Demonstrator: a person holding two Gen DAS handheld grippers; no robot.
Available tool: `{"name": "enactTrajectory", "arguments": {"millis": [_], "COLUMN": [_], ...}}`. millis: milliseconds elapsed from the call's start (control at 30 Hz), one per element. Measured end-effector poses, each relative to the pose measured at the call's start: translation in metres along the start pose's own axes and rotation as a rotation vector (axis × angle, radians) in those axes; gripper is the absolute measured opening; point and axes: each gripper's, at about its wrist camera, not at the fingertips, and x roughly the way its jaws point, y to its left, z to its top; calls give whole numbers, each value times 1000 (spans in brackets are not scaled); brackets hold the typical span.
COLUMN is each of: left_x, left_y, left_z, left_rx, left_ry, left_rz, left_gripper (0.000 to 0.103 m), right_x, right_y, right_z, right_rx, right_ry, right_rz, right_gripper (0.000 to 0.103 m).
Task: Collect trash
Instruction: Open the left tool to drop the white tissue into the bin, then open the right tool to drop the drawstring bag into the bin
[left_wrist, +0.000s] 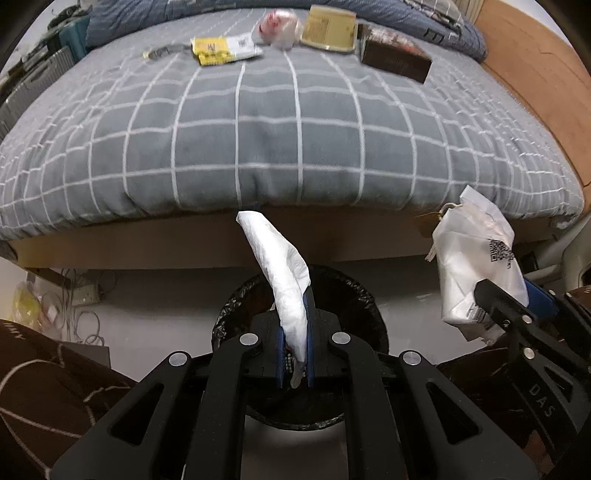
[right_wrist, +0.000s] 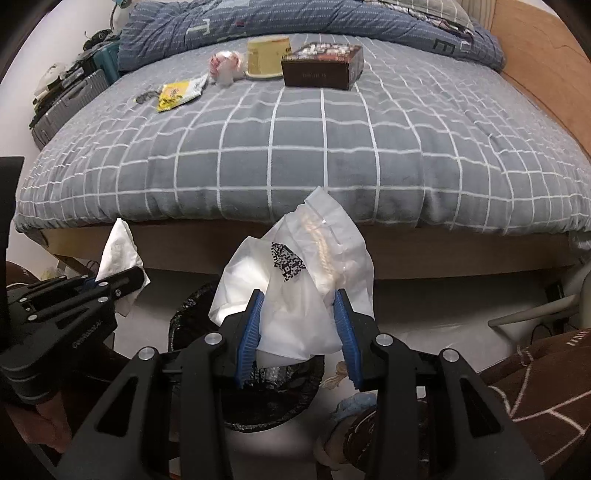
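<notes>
We look steeply down along each gripper's fingers, close above the black-lined bin (left_wrist: 354, 295) by the foot edge of the bed (left_wrist: 258, 147). Both views face the headboard end, sharing bin, bedspread and each other's gripper.

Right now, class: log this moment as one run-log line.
left tongs: shut on tissue | right tongs: shut on white bag | both above lined bin | bed: trash remains
</notes>
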Motion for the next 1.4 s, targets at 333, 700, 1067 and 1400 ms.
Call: {"name": "enactTrajectory", "arguments": {"millis": [333, 700, 1067, 1400], "left_x": [39, 44, 32, 17], "left_y": [-13, 3, 50, 91], "left_z": [-8, -11, -17, -31], "left_rx": [35, 15, -74, -145], "left_ry": [78, 82, 45, 18], "left_rz": [-2, 28, 64, 109], "left_gripper": [8, 48, 77, 93], "right_x": [26, 30, 36, 49], "right_y": [-4, 4, 37, 79], "right_z": [-3, -5, -2, -5], "right_rx": [1, -15, -47, -119], "right_ry": [68, 75, 89, 129], "right_rz": [-29, -27, 21, 55], "right_gripper": [38, 38, 38, 38]}}
